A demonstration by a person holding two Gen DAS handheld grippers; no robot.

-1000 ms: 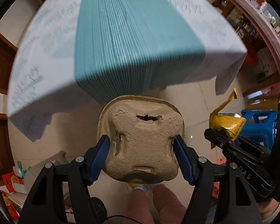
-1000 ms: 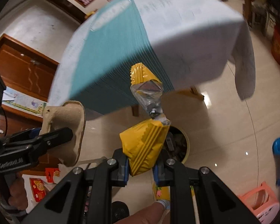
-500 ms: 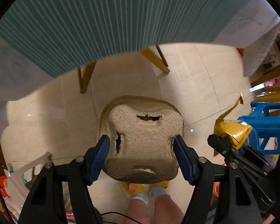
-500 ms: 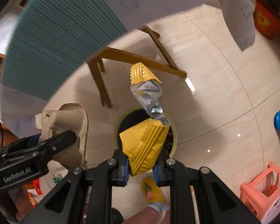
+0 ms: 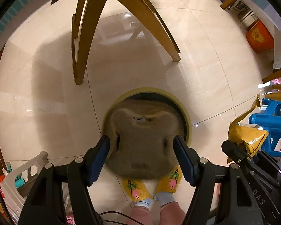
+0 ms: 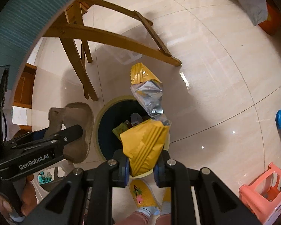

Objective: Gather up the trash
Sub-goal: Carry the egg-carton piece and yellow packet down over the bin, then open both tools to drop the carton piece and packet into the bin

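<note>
Here the left gripper (image 5: 142,151) is clamped on a brown pulp cup carrier (image 5: 142,140), its two blue-padded fingers (image 5: 100,156) pressing the carrier's opposite sides. In the left wrist view the carrier is blurred and sits directly in front of the round mouth of a trash bin (image 5: 187,120) standing on the tiled floor (image 5: 206,75), covering most of the opening. From the right wrist view the same carrier (image 6: 75,131) appears just to the left of the bin (image 6: 101,116), beside its yellowish rim, with the left gripper (image 6: 71,133) reaching in from the left edge.

The right gripper (image 6: 142,166) grasps a yellow snack wrapper (image 6: 146,144) by its lower end, the fingers (image 6: 124,168) closed tight against both sides. The wrapper stands up out of the gripper; its torn silver inner foil twists upward to a second yellow flap at the top. It hangs over the near rim of the bin, whose dark inside already holds several scraps of packaging. In the left wrist view the wrapper (image 5: 245,135) shows at the right edge, well apart from the carrier.

Wooden legs (image 6: 106,37) of the worktop spread across the floor beyond the bin. The person's feet in yellow embroidered slippers (image 5: 134,187) stand just on the near side of the bin. A blue stool (image 5: 271,123) and a pink stool (image 6: 266,189) stand off to the right.
</note>
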